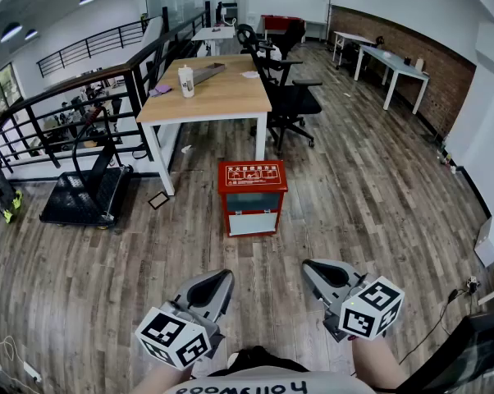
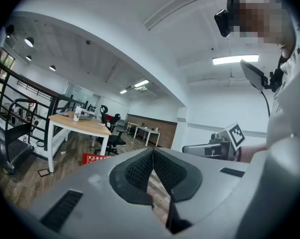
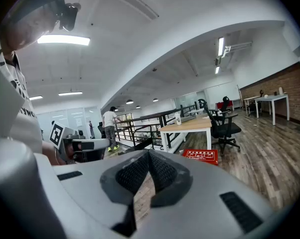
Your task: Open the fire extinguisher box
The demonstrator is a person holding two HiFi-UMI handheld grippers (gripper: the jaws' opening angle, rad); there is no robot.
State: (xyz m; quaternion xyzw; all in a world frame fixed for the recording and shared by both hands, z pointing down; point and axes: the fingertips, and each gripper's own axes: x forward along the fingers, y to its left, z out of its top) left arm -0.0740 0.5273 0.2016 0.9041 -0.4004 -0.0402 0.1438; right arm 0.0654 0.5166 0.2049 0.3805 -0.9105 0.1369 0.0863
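Head view: the box (image 1: 252, 197) stands upright on the wood floor (image 1: 378, 212), just in front of the table (image 1: 208, 97). Its red top faces the camera and its front looks shut. The left gripper (image 1: 222, 276) and right gripper (image 1: 313, 265) are held low before the person's body, side by side and apart. Their marker cubes are nearest the person and both noses angle inward toward the box. Both are well apart from the box. A bare forearm shows behind each gripper at the bottom edge.

Left gripper view: the left gripper (image 2: 153, 151) has its jaws pressed together with nothing between them. It looks level across the room. The box (image 2: 96, 158) shows as a red strip low at the left, beyond the jaws. The right gripper (image 2: 215, 146) hangs alongside, at the same height.

Right gripper view: the right gripper (image 3: 149, 152) also has its jaws together and empty. The box (image 3: 201, 156) lies ahead to the right, on the floor under the table (image 3: 187, 126). The left gripper (image 3: 80, 146) is level beside it.
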